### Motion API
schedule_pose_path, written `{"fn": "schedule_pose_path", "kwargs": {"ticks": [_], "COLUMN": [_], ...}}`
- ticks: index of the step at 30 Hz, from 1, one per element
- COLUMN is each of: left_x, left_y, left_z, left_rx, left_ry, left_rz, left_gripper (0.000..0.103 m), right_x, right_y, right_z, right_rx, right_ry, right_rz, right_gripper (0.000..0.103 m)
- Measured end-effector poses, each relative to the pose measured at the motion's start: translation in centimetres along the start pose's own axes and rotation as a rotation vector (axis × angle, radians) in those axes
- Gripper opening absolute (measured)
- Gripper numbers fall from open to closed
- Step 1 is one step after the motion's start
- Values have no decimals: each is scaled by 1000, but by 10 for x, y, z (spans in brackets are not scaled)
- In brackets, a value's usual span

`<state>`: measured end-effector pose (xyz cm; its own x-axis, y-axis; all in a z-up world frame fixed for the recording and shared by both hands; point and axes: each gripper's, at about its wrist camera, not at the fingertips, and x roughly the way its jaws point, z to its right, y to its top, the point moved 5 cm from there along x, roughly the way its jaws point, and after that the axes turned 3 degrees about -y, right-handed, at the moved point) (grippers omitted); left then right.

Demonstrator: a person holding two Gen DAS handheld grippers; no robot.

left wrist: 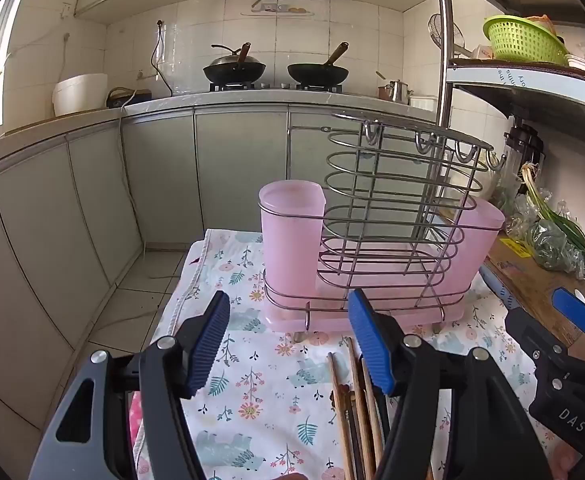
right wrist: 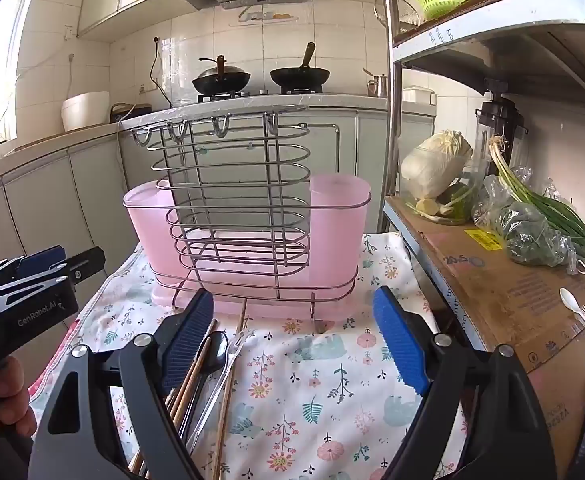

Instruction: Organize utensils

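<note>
Left gripper [left wrist: 288, 344] gaping wide, nothing between its pads; right gripper [right wrist: 294, 338] likewise spread wide and empty. We hold both just in front of the utensil rack [right wrist: 248, 224], our landmark from here on.

Largest first: the floral cloth [right wrist: 332, 380] lies under the rack and everything near it. The rack itself is a wire frame with pink plastic cups at each end, standing upright on the cloth; no utensils visible in it, so we judge the sorting not yet begun. In front of the rack lies the pile: chopsticks [left wrist: 356, 392], a spoon [right wrist: 218, 350] and what looks like a fork [right wrist: 234, 346], overlapping and touching.

Risks: the pieces are thin, flat on soft cloth and crossed, so a closing grip could catch two at once, pinch fabric, or roll a chopstick off. Long pieces lifted off-centre could tip and strike the rack's wires.

Views: only the right wrist shows the spoon and fork, plus white plastic cutlery [right wrist: 580, 312] on cardboard to the right of the rack; the left wrist shows chopsticks alone.
</note>
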<state>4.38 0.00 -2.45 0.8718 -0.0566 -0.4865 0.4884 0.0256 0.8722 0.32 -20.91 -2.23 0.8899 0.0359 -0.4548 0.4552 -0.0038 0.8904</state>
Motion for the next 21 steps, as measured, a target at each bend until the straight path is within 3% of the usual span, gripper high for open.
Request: {"fn": "schedule_pose_path", "kwargs": {"ticks": [21], "left_x": [-2], "left_y": [-1], "left_z": [0], "left_rx": [2], "left_ry": [-3], "left_rz": [5], "left_gripper": [61], "right_x": [-1], "right_y": [-1], "right_z": [0], "right_rx": [-2], "right_ry": [-3], "right_rz": [-3], "right_gripper": [83]}}
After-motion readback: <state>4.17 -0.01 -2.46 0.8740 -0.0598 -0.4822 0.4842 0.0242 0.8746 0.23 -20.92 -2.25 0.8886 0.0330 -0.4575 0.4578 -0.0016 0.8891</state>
